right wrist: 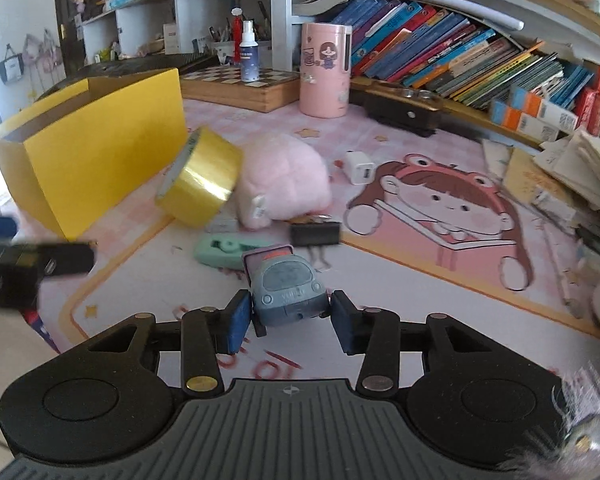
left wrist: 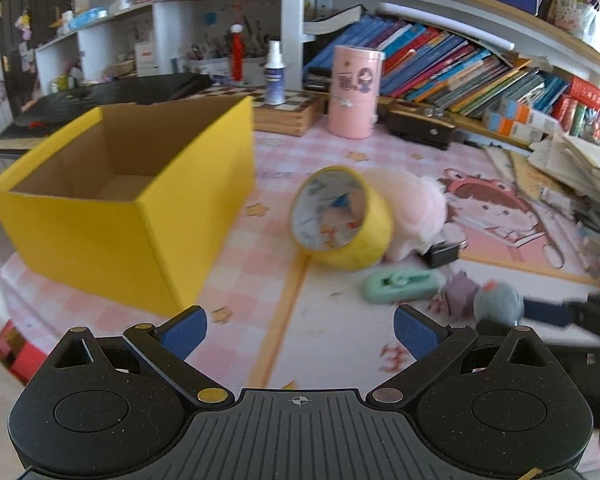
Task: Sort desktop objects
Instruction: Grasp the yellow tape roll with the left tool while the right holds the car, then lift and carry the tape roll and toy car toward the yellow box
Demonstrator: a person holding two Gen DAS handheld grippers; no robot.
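An open yellow cardboard box stands at the left of the pink desk mat. A yellow tape roll leans on a pink plush. A mint correction tape, a black binder clip and a white charger lie nearby. My left gripper is open and empty, in front of the tape roll. My right gripper has its pads either side of a blue-grey toy car; the car also shows in the left wrist view.
A pink cylindrical holder, a spray bottle on a chessboard box, and a dark stapler-like case stand at the back. Leaning books fill the shelf. Stacked papers lie at the right.
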